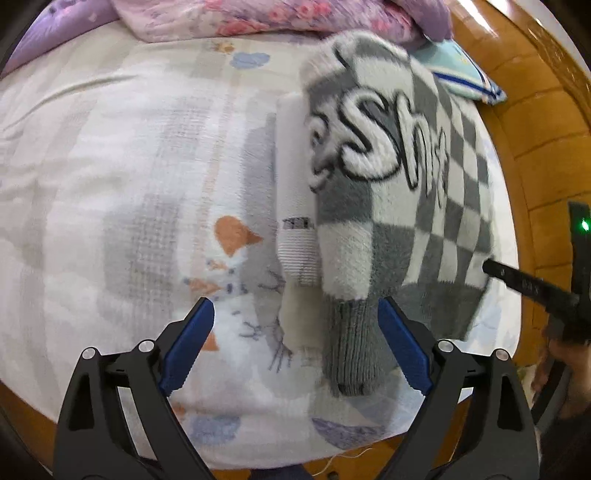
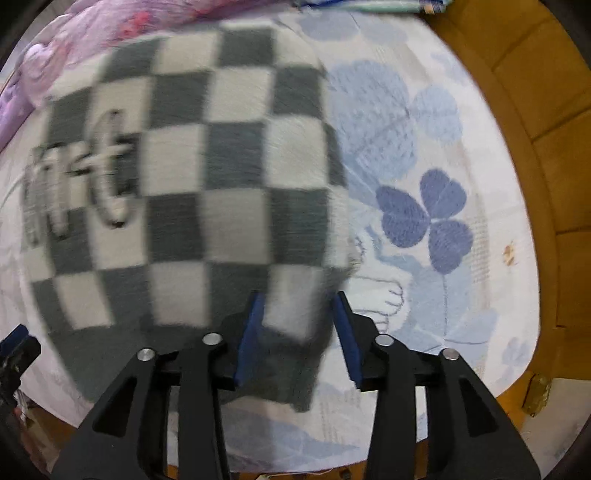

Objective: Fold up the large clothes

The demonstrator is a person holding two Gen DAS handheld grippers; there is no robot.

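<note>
- The sweater lies folded on the bed sheet, toward the bed's right side.
- A sleeve cuff points toward the near edge, between the left gripper's fingers.
- A quilt lies bunched at the far edge.
- A pillow sits far right.
- The right gripper hangs over the sweater's near right corner.

Checkered sweater smeared by blur in the right wrist view, its letters too fuzzy to read, pink flowered blanket cut off at the top edge, bed partly hidden under the sweater
</note>
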